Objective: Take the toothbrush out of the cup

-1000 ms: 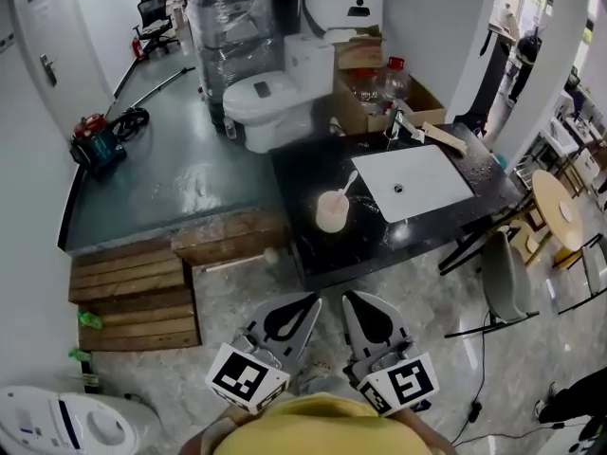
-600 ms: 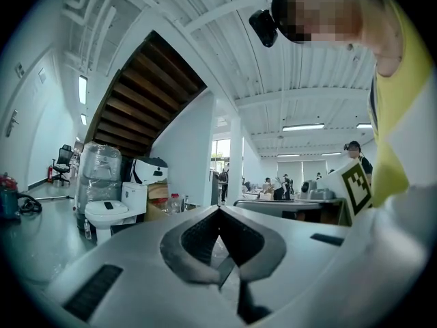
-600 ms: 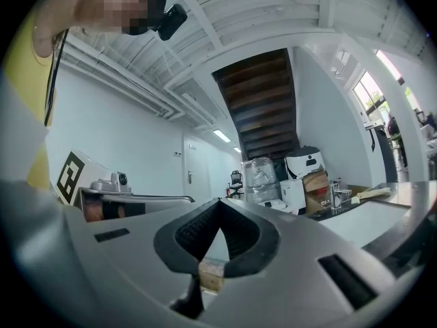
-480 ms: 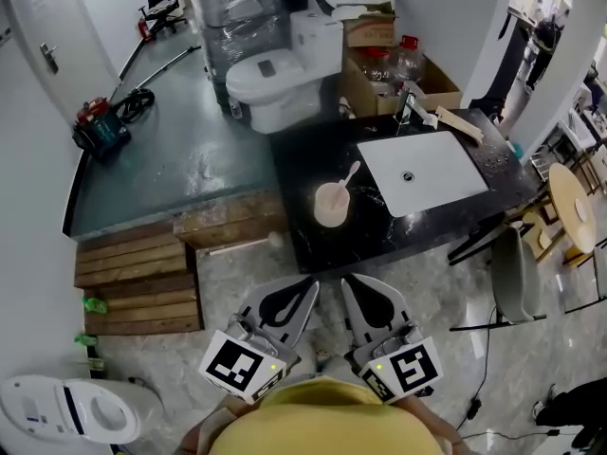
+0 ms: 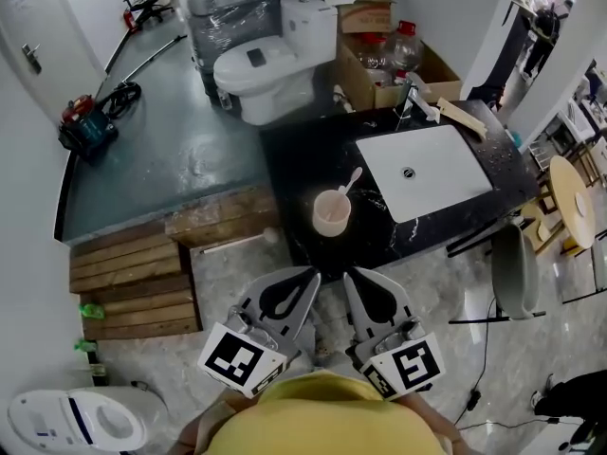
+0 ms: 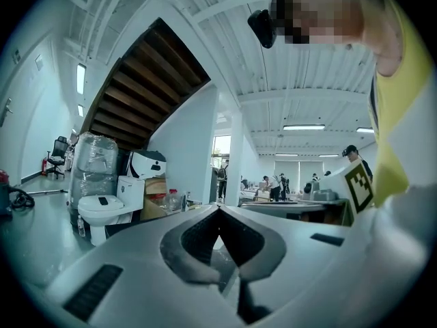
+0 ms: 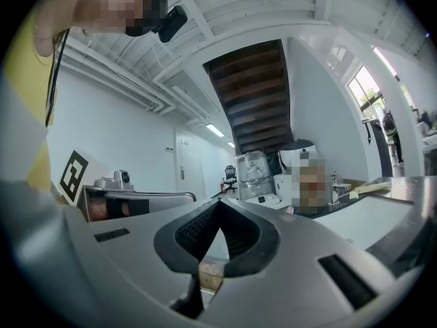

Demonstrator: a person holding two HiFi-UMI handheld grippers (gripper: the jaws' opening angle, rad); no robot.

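A pale pink cup (image 5: pixel 332 214) stands on the black counter (image 5: pixel 303 154), left of the white sink (image 5: pixel 422 171). A light toothbrush (image 5: pixel 350 180) leans out of the cup toward the upper right. Both grippers are held low, close to the person's body, short of the counter's near edge. My left gripper (image 5: pixel 306 281) is shut with nothing in it, its tips meeting in the left gripper view (image 6: pixel 218 208). My right gripper (image 5: pixel 355 279) is likewise shut and empty (image 7: pixel 220 203). The cup does not show in either gripper view.
A tap (image 5: pixel 408 98) stands behind the sink. Beyond the counter are a white toilet (image 5: pixel 261 69) and a cardboard box with bottles (image 5: pixel 384 50). Wooden pallets (image 5: pixel 133 287) lie on the floor at left. A grey chair (image 5: pixel 512 273) and round table (image 5: pixel 567 202) stand at right.
The head view has shifted closer to the counter, so the cup and sink sit a little nearer. Both grippers stay shut in the same pose.
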